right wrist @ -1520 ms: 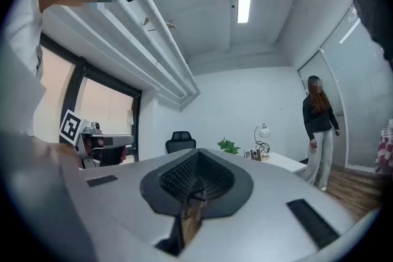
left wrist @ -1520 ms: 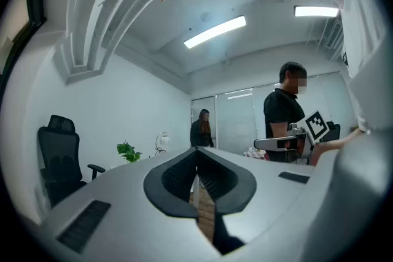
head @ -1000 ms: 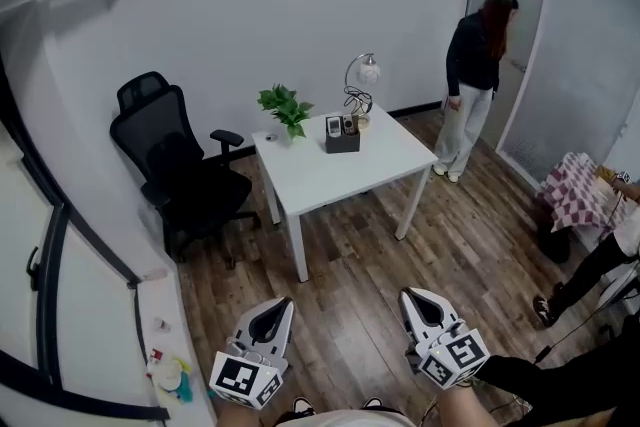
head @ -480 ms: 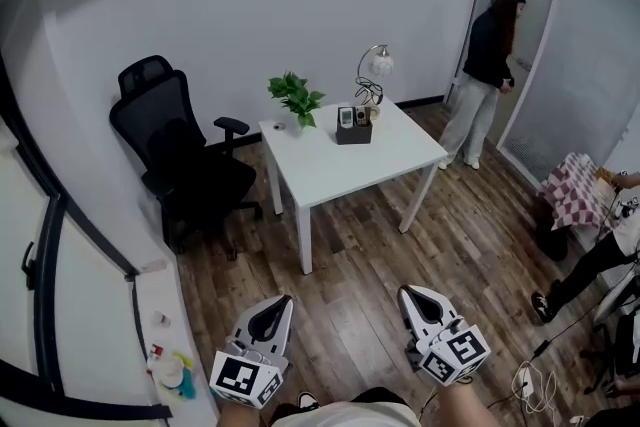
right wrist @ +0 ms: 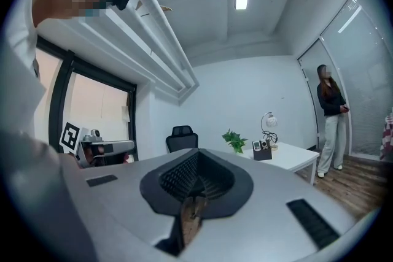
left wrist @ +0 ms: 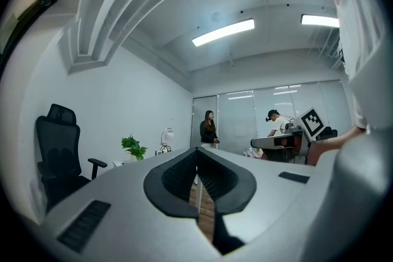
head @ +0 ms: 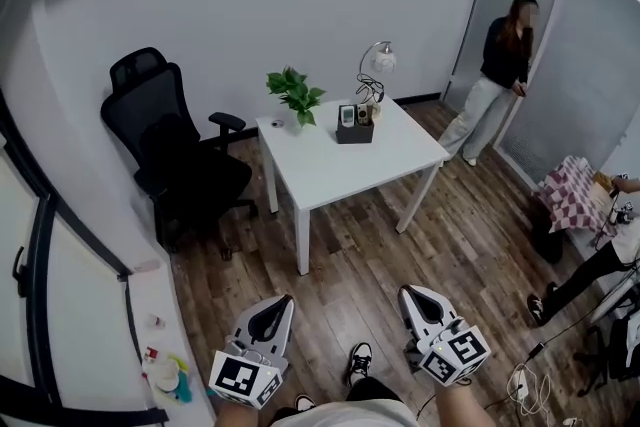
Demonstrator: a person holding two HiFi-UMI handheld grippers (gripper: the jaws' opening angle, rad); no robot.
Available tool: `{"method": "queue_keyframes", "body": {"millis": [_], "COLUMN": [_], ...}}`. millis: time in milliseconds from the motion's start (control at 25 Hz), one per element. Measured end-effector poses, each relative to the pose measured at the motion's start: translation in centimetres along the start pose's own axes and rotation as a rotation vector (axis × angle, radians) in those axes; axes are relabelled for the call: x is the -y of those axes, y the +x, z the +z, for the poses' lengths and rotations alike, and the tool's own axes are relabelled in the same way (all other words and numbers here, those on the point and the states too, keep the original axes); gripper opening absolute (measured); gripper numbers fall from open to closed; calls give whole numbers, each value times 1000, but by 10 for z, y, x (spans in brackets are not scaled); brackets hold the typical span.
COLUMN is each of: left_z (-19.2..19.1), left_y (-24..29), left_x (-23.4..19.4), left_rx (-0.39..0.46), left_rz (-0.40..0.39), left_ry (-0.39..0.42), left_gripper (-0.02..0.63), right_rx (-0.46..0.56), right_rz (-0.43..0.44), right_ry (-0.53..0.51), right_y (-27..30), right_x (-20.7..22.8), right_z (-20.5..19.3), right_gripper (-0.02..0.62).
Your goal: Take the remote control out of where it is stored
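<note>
The remote control (head: 346, 116) stands upright in a small black holder (head: 355, 131) at the back of a white table (head: 340, 165) across the room. In the right gripper view the same holder (right wrist: 263, 153) shows far ahead, on the table. My left gripper (head: 272, 310) and right gripper (head: 418, 302) hover low in the head view, over the wooden floor and well short of the table. Both have their jaws shut with nothing between them. The left gripper view looks along shut jaws toward the plant (left wrist: 133, 147) and the glass wall.
A black office chair (head: 175, 150) stands left of the table. A potted plant (head: 293, 95) and a desk lamp (head: 377, 65) share the tabletop. One person (head: 502, 75) stands by the glass door at the right; another sits at the right edge near a checked cloth (head: 570, 193).
The head view has shifted, so the table sits a little further right. The person by the door has stepped right and turned. Both grippers keep their places and stay shut.
</note>
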State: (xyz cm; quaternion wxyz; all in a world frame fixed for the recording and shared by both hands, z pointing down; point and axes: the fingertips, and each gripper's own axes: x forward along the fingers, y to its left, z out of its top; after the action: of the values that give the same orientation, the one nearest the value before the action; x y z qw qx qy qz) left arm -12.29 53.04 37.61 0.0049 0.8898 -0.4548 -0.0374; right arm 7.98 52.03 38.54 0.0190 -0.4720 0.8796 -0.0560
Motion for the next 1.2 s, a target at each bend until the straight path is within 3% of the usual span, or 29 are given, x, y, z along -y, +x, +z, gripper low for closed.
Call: {"method": "queue_keyframes", "body": {"millis": [280, 840, 1200], "left_z": [1, 6, 5], "left_y": [56, 233, 307], "left_x": [-29, -41, -55], "left_rx": [-8, -59, -82], "left_rz": [46, 143, 162], "left_ry": [15, 65, 71], "left_gripper": [8, 8, 8], "right_rx": [19, 13, 20], "right_rz": [41, 101, 96], "right_ry": [4, 77, 109], "right_y": [54, 134, 171], "right_x": [46, 226, 295], "right_z": [5, 18, 18], "right_gripper": [11, 11, 11]}}
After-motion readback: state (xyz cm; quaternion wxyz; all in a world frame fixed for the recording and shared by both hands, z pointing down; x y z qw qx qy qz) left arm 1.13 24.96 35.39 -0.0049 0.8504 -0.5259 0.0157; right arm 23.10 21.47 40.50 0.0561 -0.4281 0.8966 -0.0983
